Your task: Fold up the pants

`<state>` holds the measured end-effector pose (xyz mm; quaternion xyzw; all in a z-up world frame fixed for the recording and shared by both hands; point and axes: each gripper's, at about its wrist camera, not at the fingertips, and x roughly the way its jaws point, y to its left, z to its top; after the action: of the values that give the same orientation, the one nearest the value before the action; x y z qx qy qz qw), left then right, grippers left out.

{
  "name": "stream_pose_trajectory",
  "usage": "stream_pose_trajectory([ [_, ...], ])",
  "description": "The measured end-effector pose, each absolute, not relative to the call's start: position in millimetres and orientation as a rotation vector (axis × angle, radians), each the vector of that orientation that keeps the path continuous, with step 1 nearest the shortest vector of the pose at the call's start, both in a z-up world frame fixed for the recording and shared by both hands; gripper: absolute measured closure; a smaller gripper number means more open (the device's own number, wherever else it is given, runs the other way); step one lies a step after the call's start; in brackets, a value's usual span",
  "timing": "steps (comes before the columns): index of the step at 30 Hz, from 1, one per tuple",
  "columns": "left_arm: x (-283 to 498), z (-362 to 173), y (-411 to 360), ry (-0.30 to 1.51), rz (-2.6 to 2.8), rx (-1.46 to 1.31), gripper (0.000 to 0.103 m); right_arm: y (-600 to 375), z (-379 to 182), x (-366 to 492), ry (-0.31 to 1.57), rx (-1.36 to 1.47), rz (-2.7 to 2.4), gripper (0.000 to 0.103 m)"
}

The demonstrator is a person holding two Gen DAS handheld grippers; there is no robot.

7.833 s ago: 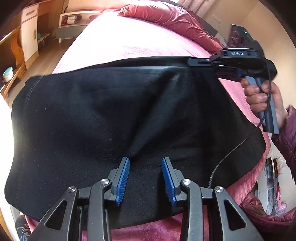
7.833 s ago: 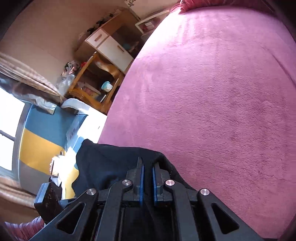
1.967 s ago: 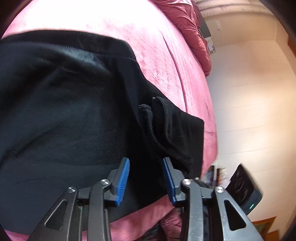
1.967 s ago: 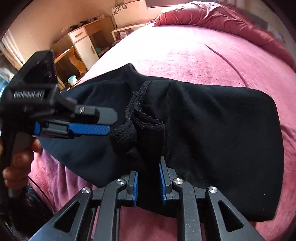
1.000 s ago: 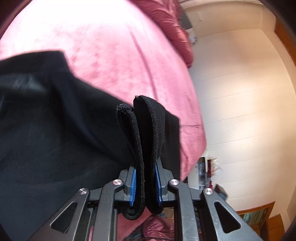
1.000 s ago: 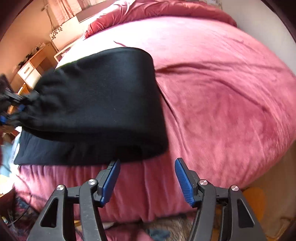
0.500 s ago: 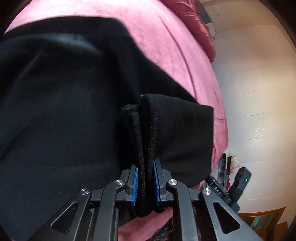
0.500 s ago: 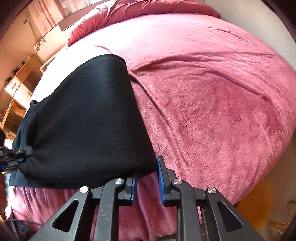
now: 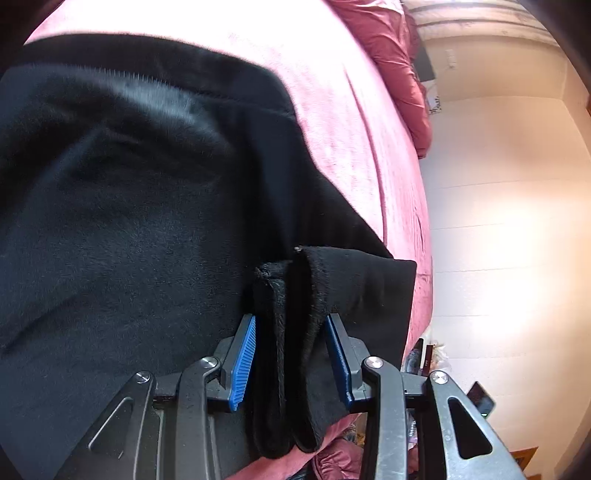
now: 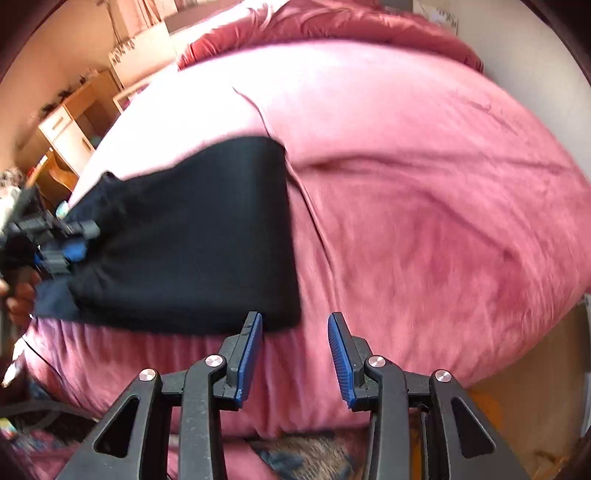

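Note:
The black pants [image 9: 147,206] lie folded on the pink bed [image 9: 354,122]. In the left wrist view my left gripper [image 9: 291,347] is open, its blue pads standing on either side of the pants' bunched corner edges [image 9: 295,314], which no longer look pinched. In the right wrist view the pants [image 10: 192,236] lie as a folded black rectangle near the bed's front edge. My right gripper [image 10: 295,347] is open and empty just in front of their near right corner. The left gripper also shows in the right wrist view [image 10: 62,243], at the pants' left end.
The pink bedspread [image 10: 424,206] stretches wide to the right of the pants. A rumpled red duvet [image 10: 332,22] lies at the head of the bed. A wooden desk and cabinet [image 10: 70,125] stand at the left. A pale wall [image 9: 498,221] is beyond the bed's right side.
Both grippers have opened. The left one has let go of the bunched pants edges, the right one has let go of the pants corner and pulled back a little.

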<state>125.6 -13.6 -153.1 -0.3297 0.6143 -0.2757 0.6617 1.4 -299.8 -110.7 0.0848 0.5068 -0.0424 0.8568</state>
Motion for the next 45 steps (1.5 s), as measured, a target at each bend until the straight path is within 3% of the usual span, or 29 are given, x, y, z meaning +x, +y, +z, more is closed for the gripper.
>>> stream_pose_trajectory([
  [5,130.6,-152.0,-8.1,1.375,-0.625,-0.752,0.067,-278.1,-97.1,49.5,0.992,0.172,-0.006,0.065],
  [8,131.1,-142.5,-16.9,1.319,-0.656,-0.674,0.087,-266.8,-93.6,83.1,0.969,0.169,0.004,0.065],
  [17,126.2,-117.0,-31.2,1.201,-0.606,-0.364,0.093,-261.7,-142.5,145.2,1.078,0.203,-0.033,0.066],
  [23,118.9,-134.2,-51.6,1.195,-0.529,-0.197,0.091,-247.4,-156.0,138.7,1.034,0.109,-0.078,0.066],
  [27,117.7,-129.4,-29.2,1.206,-0.508,-0.298,0.075,-243.4,-150.2,137.2,1.031,0.056,-0.101,0.065],
  [30,114.4,-119.5,-10.0,1.191,-0.472,-0.33,0.074,-237.9,-138.1,131.3,1.021,0.043,-0.1,0.061],
  [38,90.0,-107.9,41.8,1.155,-0.347,-0.386,0.074,-173.4,-117.3,91.6,0.976,0.02,0.129,0.061],
  [40,87.5,-110.7,54.0,1.155,-0.314,-0.401,0.074,-147.8,-122.9,81.7,1.0,0.018,0.219,0.063],
  [45,62.5,-112.2,85.9,1.149,-0.247,-0.449,0.074,-89.1,-149.1,74.0,1.061,-0.087,0.322,0.084],
])
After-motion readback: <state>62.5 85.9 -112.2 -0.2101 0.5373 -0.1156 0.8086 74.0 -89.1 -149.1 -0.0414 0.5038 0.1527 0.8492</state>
